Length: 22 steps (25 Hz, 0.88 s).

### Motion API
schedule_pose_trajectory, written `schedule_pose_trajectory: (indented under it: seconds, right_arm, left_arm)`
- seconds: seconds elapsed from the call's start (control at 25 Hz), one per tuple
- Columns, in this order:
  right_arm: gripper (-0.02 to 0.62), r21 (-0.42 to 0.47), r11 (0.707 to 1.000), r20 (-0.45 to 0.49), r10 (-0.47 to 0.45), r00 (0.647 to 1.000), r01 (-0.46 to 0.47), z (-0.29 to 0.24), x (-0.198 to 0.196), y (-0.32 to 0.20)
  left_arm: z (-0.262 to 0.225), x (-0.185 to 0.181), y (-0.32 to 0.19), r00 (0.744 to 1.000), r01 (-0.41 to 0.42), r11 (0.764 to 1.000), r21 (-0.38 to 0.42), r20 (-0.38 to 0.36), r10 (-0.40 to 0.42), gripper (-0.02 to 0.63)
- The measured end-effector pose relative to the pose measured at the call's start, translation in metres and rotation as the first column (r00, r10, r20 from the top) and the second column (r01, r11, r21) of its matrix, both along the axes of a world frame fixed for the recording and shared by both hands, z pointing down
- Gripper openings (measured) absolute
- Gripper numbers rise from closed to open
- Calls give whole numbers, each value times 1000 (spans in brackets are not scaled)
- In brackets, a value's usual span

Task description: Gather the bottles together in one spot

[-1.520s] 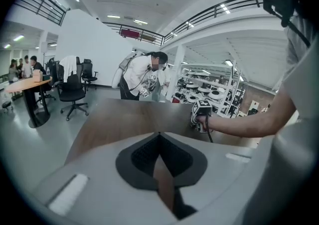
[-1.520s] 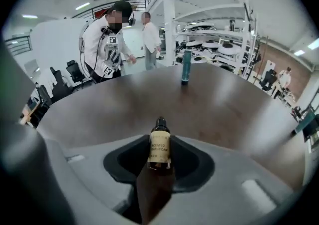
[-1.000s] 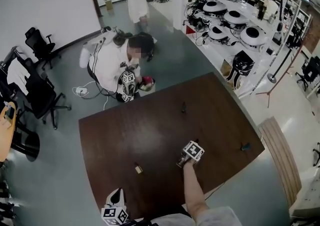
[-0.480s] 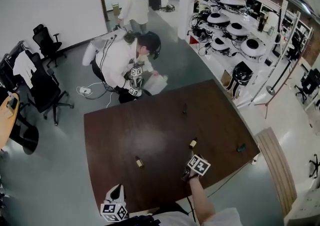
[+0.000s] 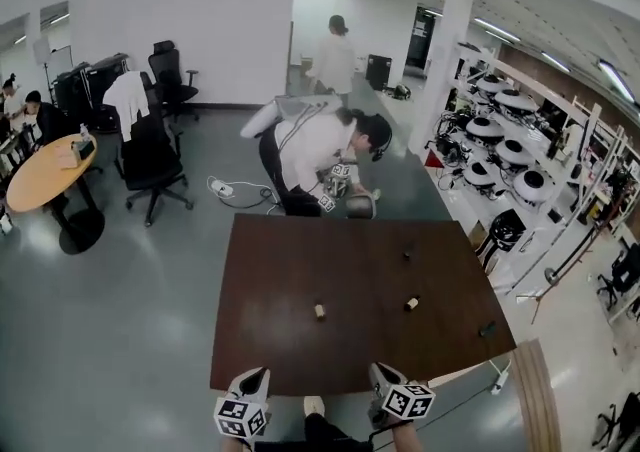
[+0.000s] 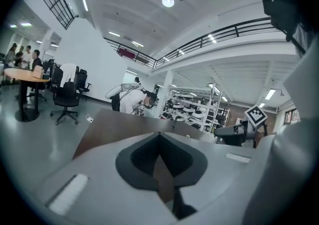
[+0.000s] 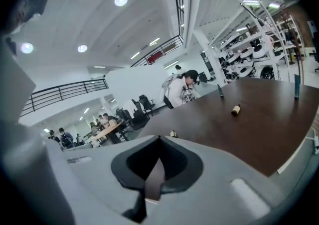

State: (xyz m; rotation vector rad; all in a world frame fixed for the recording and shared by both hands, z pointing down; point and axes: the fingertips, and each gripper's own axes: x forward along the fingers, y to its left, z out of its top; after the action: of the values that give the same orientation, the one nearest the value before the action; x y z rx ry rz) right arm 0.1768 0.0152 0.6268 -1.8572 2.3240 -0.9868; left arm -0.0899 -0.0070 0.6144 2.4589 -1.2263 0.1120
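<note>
On the brown table [image 5: 300, 340] lie two small tan-capped bottles, one left of centre [image 5: 320, 311] and one right of centre [image 5: 411, 303]. A dark bottle [image 5: 407, 254] stands farther back, and another dark one [image 5: 486, 329] stands near the right edge. My left gripper [image 5: 255, 385] and right gripper [image 5: 385, 380] hover at the near edge, apart from every bottle. The right gripper view shows the nearer small bottle [image 7: 173, 133] and the other one lying flat [image 7: 236, 110]. The right gripper [image 7: 159, 142] has just been closing, with nothing between its jaws. The left gripper [image 6: 159, 137] is shut and empty too.
A person in white [image 5: 320, 155] bends over the table's far edge with marker-cube grippers and a grey container [image 5: 360, 206]. Another person [image 5: 334, 60] stands behind. Office chairs [image 5: 150, 155] are at the left, shelves of equipment [image 5: 510, 155] at the right. A pale platform [image 5: 530, 390] lies by the table's right corner.
My right gripper let go of a small bottle on the table's right half and drew back to the near edge. The left one shifted right. The head view tilted up.
</note>
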Motion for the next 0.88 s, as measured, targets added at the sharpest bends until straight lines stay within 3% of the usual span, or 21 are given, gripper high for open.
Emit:
schedule_pose_trajectory:
  seconds: [0.16,0.32,0.52,0.64,0.72,0.88]
  right_arm:
    - [2,-39,998,-107,-57,993,53,-9,-25,22]
    - [2,-88,982,-213,-184,960,169,-4,-55,50]
    - [2,-88,927,-286,-375,882,366,0,-89,93]
    - [2,-69,894,-320,-440,839,443,2,-95,121]
    - [2,-41,885,-322,-452,832,464,2,-89,139]
    - [2,22,884,-279,-443,852,467,9,-58,178]
  left_arm:
    - [0,-17,26,998,-1,1000,-6,-60,1,2]
    - [-15,-13,62,992,-32,999,13,-124,34,2]
    - [-19,-31,135,989,96,995,-7,-110,-97,2]
    - [-15,-26,173,984,137,990,-27,-108,-139,2]
    - [-15,-16,193,984,153,988,-16,-91,-154,2]
    - [-19,11,236,975,189,982,-23,-115,-190,2]
